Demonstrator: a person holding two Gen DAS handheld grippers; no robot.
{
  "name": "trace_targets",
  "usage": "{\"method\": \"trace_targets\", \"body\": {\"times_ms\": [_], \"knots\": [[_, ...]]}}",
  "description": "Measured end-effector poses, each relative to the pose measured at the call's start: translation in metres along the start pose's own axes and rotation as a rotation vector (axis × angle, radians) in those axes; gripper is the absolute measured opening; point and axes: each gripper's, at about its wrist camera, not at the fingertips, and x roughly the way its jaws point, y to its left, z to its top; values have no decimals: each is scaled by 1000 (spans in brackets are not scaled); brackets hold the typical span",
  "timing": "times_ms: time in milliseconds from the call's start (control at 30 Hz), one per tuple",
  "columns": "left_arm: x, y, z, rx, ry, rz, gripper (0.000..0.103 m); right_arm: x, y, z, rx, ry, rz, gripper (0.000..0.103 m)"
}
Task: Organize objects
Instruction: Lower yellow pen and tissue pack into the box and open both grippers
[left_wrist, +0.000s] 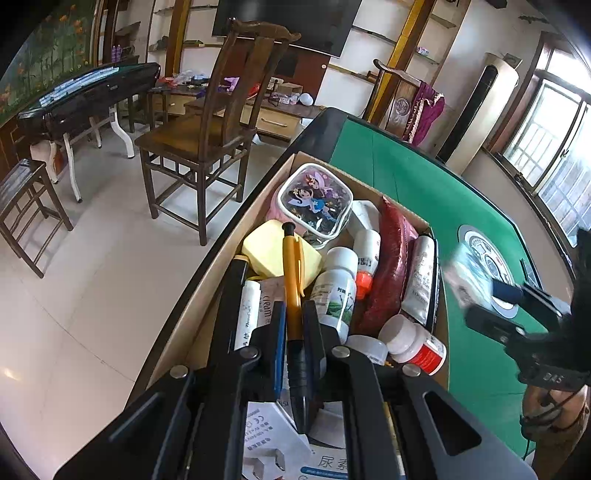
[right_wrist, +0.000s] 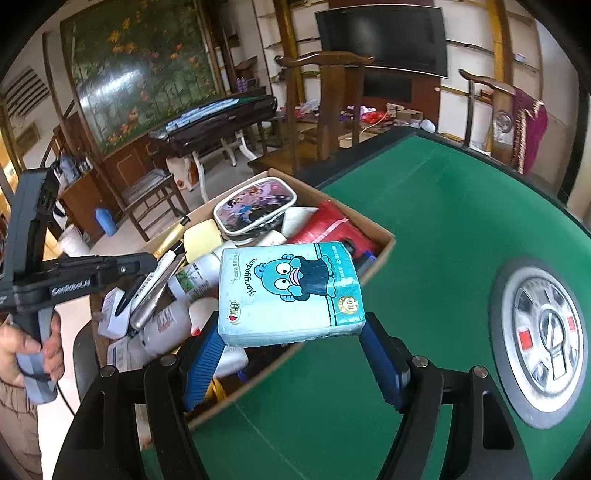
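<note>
Left tongs (left_wrist: 294, 325): clamped together on the orange pen (left_wrist: 292, 280), pinching it low on the barrel near the dark grip, at the lower centre of the left wrist view.
Pen: stood over the cardboard box (left_wrist: 207, 295), tip end toward the camera; judged light, stiff and smooth, so likely to pivot or slip unless pinched across the barrel.
Right tongs (right_wrist: 291, 338): jaws wide but pressing the two short ends of the tissue pack (right_wrist: 290, 293), at the centre of the right wrist view.
Tissue pack: held above the box's near edge; judged light and soft, its glossy wrap slippery, best squeezed at the ends, gently.
Box: crowded with bottles, a red pouch (left_wrist: 388, 266) and a cartoon case (left_wrist: 314, 201).
Table (right_wrist: 443, 229): green felt, box on its left side.
</note>
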Motion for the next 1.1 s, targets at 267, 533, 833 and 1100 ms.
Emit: {"method": "trace_targets", "body": {"times_ms": [267,533,833,1100], "knots": [[7,5,3,5,10,-22,9,44,11,29,-55,62,-28,78],[13,10,3,4,16,-30,9,68,23,50,-90,74,-47,78],[17,7,2,12,17,-13,9,79,30,54,-130,53,-76,81],[17,-1,-2,37,-1,42,9,61,28,51,-84,-3,-38,98]]}}
